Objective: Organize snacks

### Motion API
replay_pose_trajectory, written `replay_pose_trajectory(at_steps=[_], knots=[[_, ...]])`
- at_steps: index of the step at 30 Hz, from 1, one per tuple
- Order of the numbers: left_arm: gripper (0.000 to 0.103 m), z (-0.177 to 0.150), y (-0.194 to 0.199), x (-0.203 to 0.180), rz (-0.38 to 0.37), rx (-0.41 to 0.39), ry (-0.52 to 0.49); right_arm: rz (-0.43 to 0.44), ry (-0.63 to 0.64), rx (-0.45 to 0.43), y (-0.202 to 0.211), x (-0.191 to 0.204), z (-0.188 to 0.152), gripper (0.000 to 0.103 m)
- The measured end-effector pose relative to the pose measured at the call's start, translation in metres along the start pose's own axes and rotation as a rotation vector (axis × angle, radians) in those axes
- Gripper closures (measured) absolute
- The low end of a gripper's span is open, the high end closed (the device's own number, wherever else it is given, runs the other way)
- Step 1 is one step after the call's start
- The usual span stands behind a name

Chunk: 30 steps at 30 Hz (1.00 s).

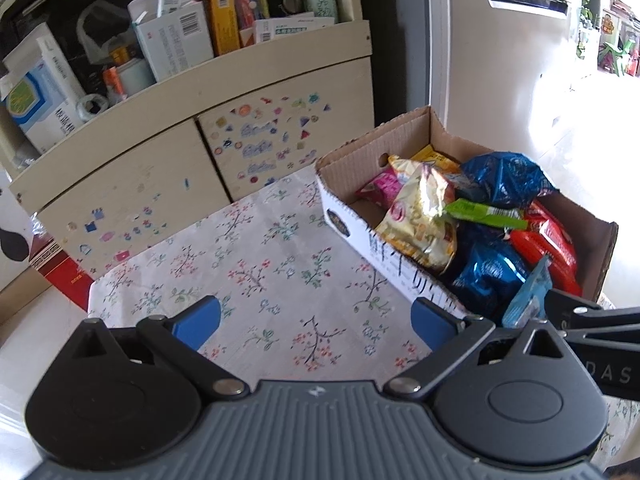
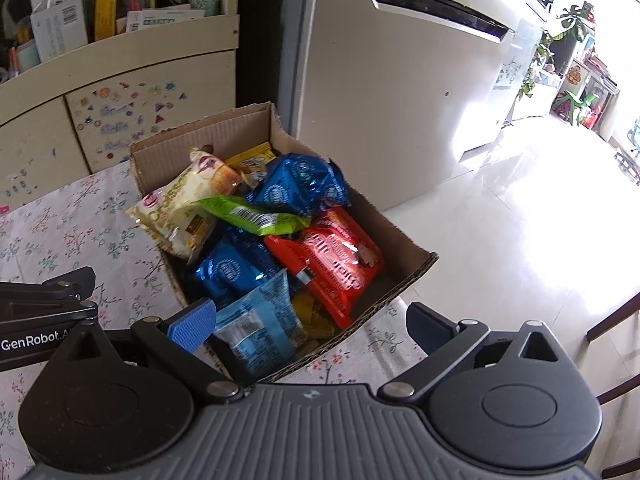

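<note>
Table [image 1: 280, 248], floral cloth; cardboard box [image 1: 348, 216] of snacks at corner.

An open cardboard box [image 2: 404, 276] just ahead of the right claw [image 2: 312, 330] brims with snack packets: a cream croissant bag [image 2: 180, 204], green stick [image 2: 256, 216], blue foil bags [image 2: 300, 184], red pack [image 2: 340, 264], pale-blue packet [image 2: 260, 320] nearest the fingers.

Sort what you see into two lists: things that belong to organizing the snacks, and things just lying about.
Belongs to the job:
cardboard box
green packet
red packet
blue foil bags
croissant bag

Lying about:
sticker-covered cabinet
shelf boxes
fridge
red carton
</note>
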<state>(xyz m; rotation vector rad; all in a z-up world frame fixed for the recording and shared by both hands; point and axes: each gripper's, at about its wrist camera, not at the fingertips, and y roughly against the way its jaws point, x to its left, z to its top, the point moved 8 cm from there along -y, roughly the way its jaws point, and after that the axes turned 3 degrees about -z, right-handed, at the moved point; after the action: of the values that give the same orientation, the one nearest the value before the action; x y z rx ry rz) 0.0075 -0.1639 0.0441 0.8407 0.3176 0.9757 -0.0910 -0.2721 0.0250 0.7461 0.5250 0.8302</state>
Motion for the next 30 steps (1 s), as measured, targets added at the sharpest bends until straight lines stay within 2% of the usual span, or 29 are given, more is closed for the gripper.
replay_pose_trajectory(at_steps=[13, 20, 24, 30], knots=[[0.002, -0.044, 0.011, 0.039, 0.062, 0.043, 0.032, 0.052, 0.103, 0.0, 0.014, 0.047, -0.025, 0.0], [0.002, -0.074, 0.018, 0.065, 0.097, 0.072, 0.09, 0.109, 0.13, 0.007, 0.016, 0.072, -0.042, 0.0], [0.001, -0.086, 0.026, 0.083, 0.106, 0.074, 0.151, 0.182, 0.1, 0.039, 0.015, 0.083, -0.054, 0.0], [0.001, -0.102, 0.038, 0.107, 0.114, 0.067, 0.216, 0.234, 0.109, 0.105, 0.006, 0.107, -0.086, 0.0]])
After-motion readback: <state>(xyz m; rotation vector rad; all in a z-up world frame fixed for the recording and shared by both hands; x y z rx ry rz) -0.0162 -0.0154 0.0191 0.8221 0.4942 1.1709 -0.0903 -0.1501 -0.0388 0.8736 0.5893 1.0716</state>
